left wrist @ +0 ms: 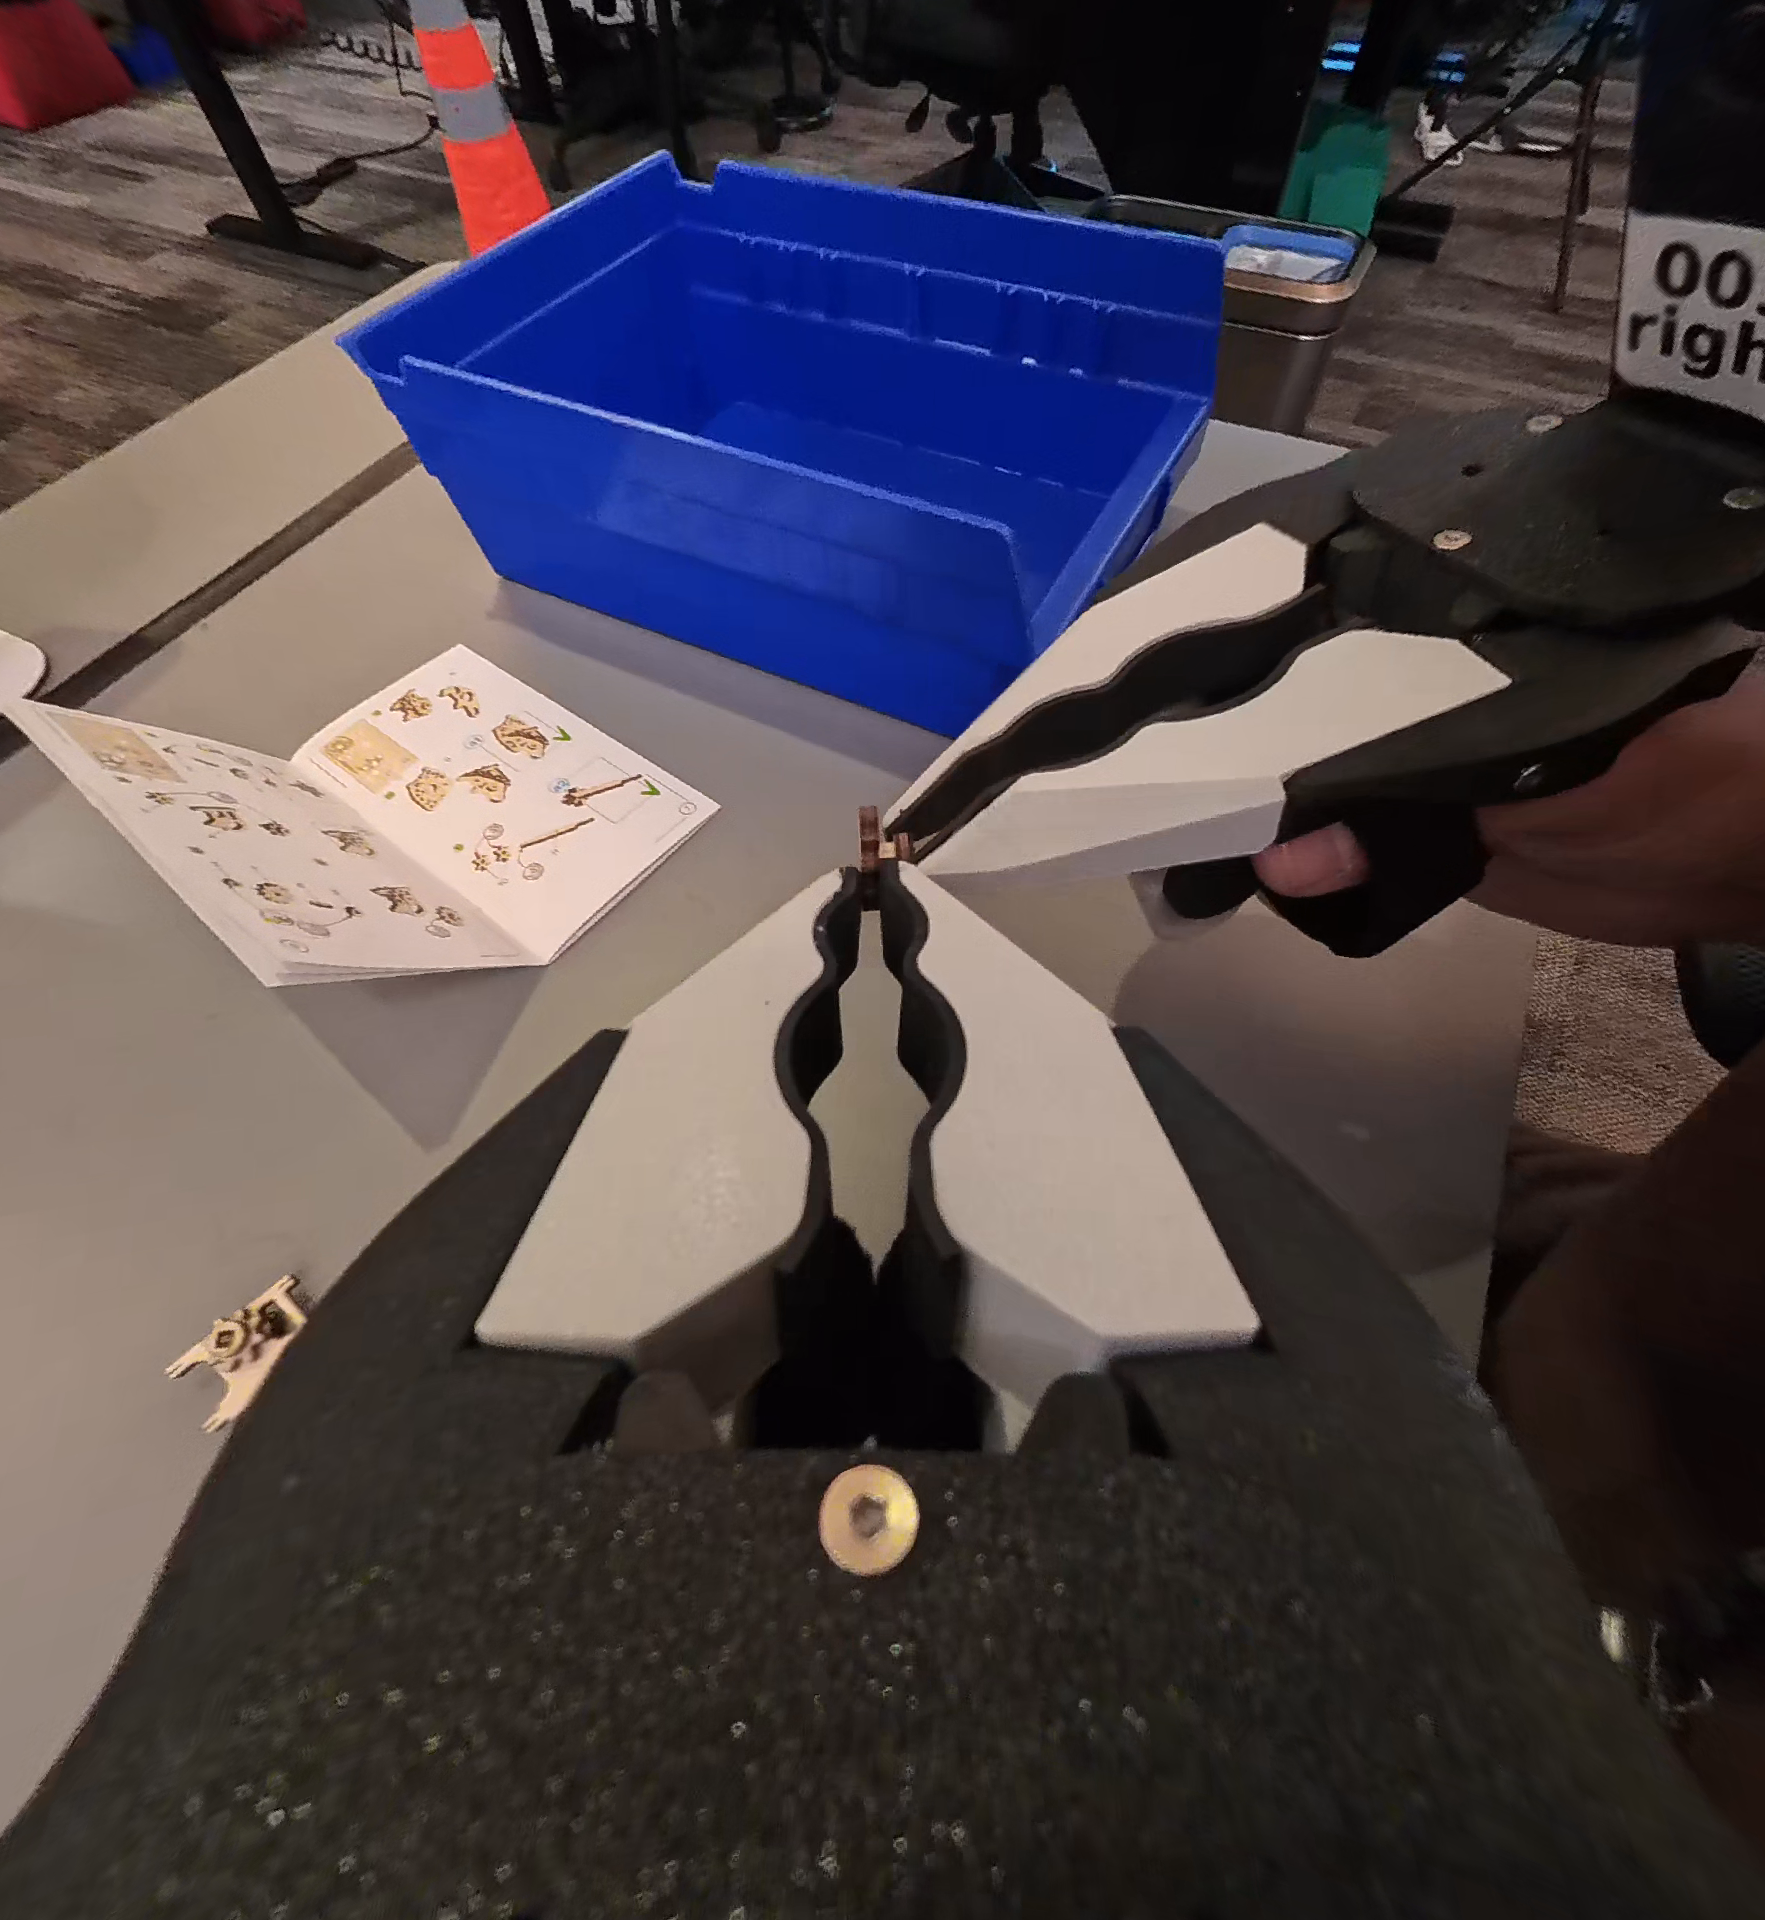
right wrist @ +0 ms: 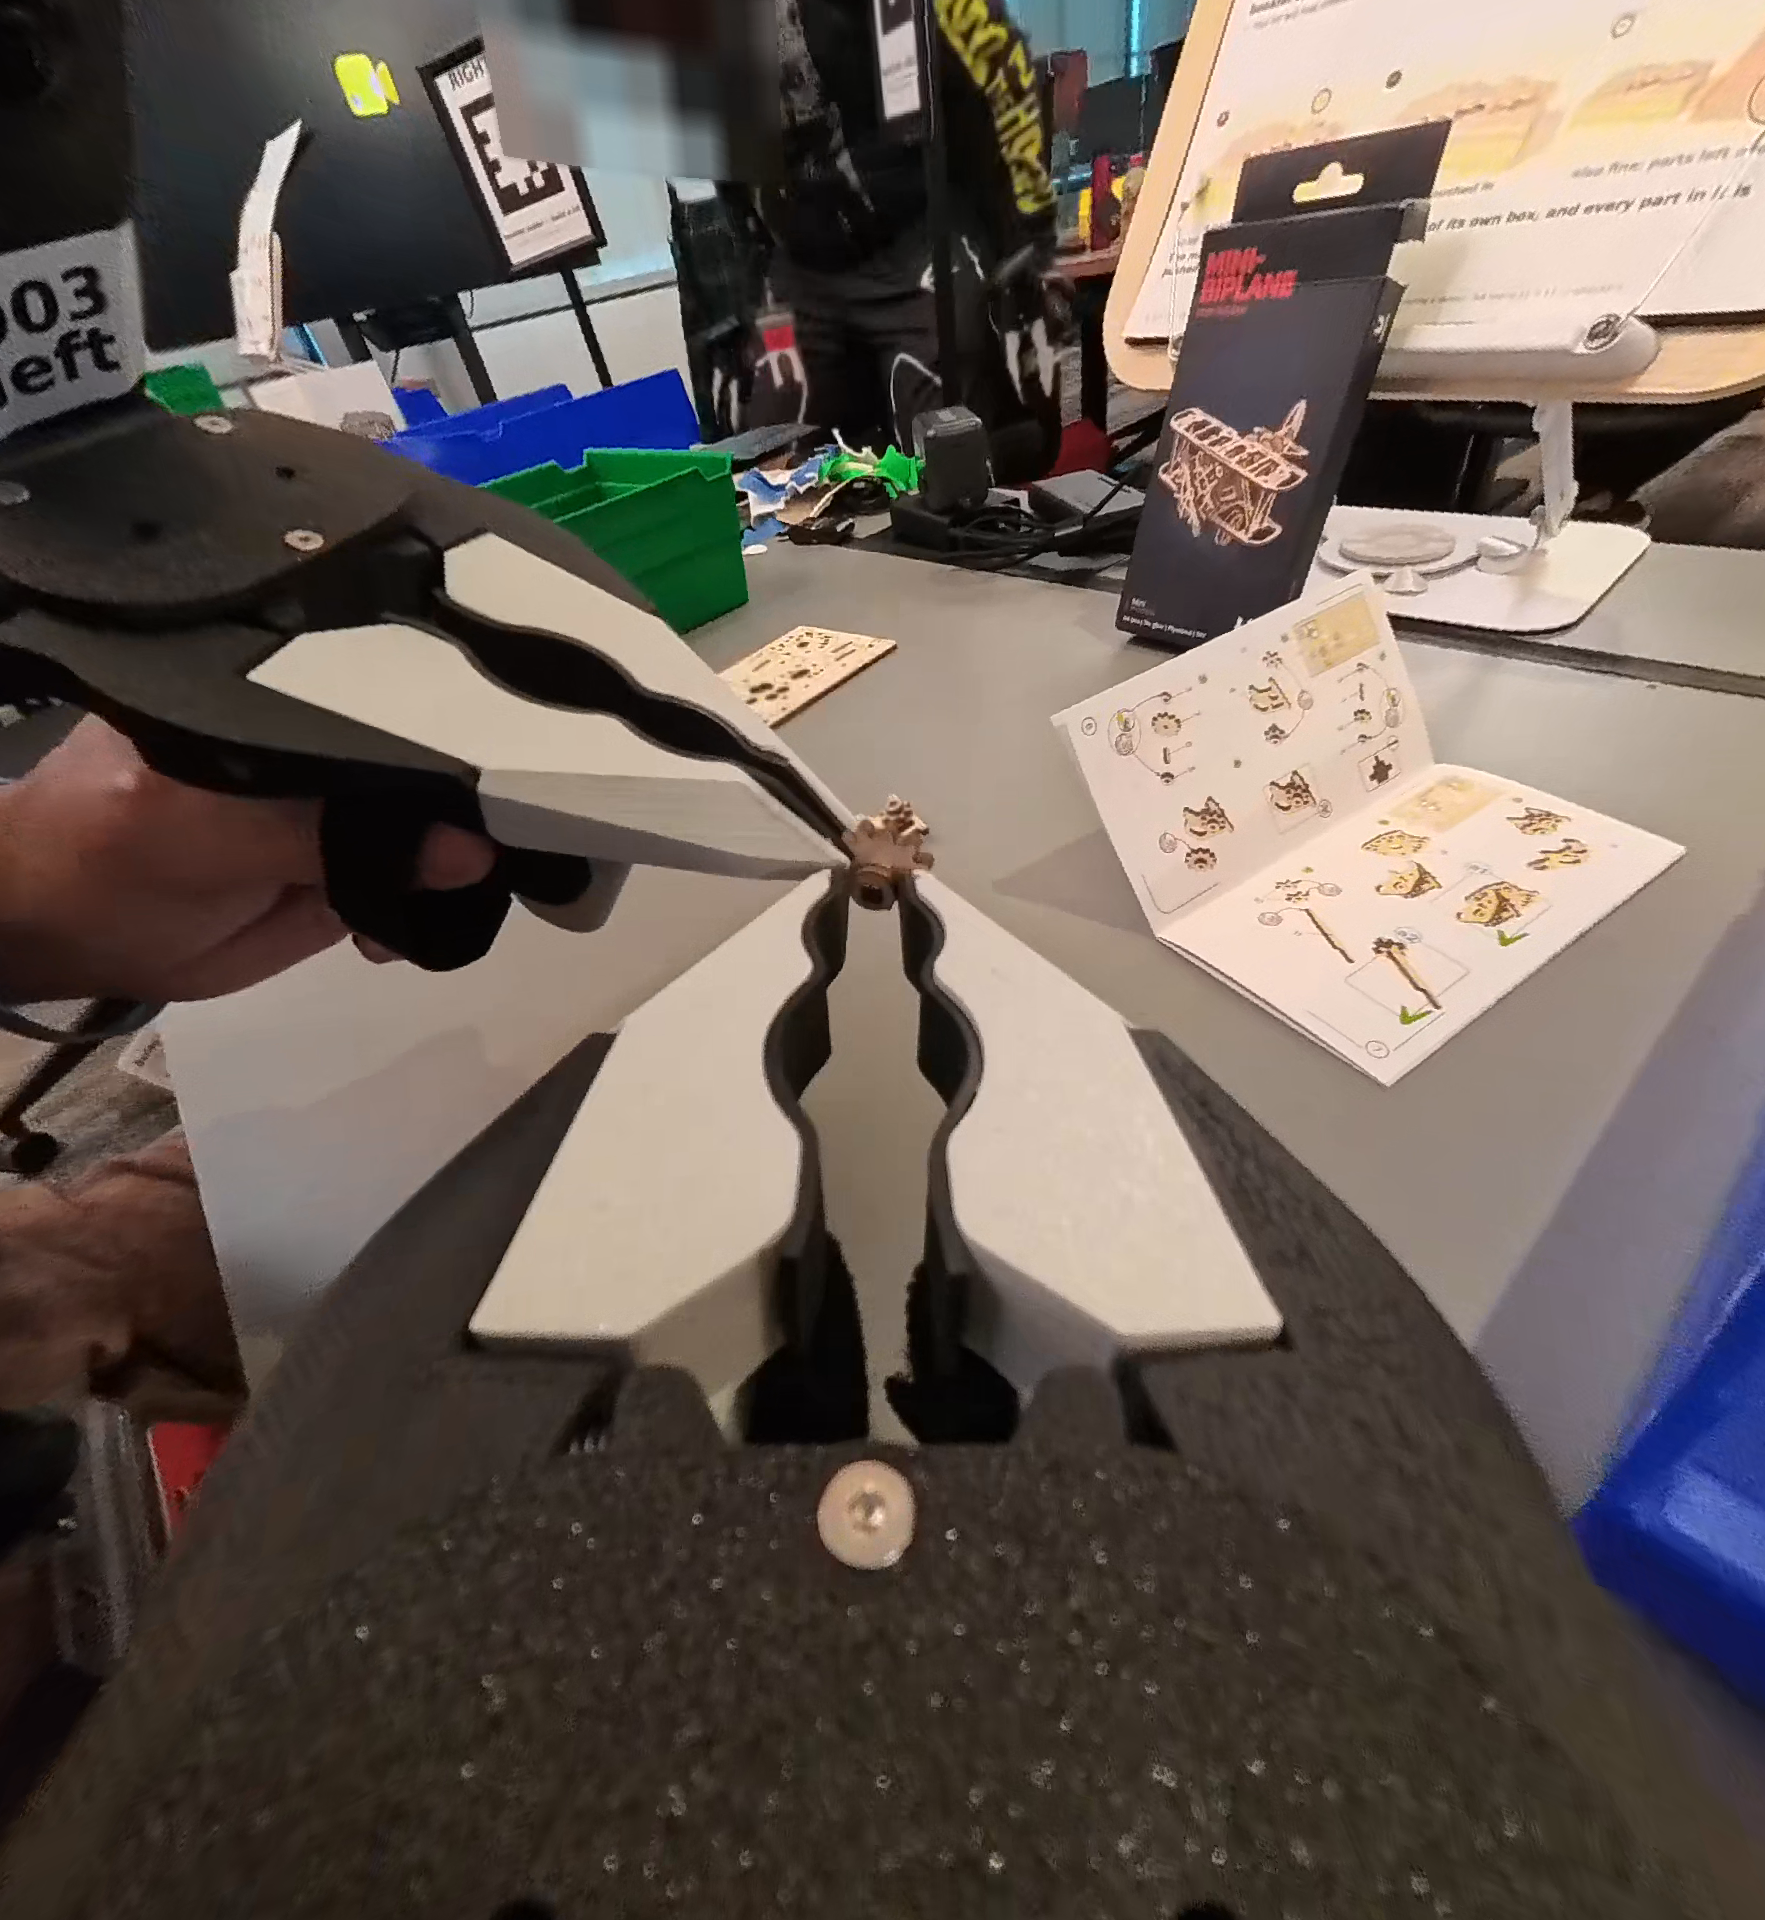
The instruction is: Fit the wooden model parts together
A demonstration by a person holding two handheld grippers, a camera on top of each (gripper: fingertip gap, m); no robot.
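Note:
My left gripper (left wrist: 870,885) is shut on a small toothed wooden gear (left wrist: 869,831), seen edge-on just above its tips. My right gripper (left wrist: 909,844) comes in from the right, shut on a small wooden hub piece (left wrist: 899,844) that touches the gear. In the right wrist view, my right gripper (right wrist: 873,896) pinches the round hub (right wrist: 873,885), which has a centre hole. The left gripper (right wrist: 845,850) holds the gear (right wrist: 901,829) against it. Both are held above the grey table (left wrist: 130,1091).
A blue bin (left wrist: 805,436) stands behind, and also shows at the right (right wrist: 1740,1351). An open instruction booklet (left wrist: 369,821) lies left of the grippers. A small wooden assembly (left wrist: 244,1340) lies near left. A wooden parts sheet (right wrist: 805,670), a dark kit box (right wrist: 1262,416) and green bins (right wrist: 639,520) stand farther off. The tips of both grippers are at nearly the same place. Left tips and right tips are each some 20 cm from the small wooden assembly (left wrist: 244,1340).

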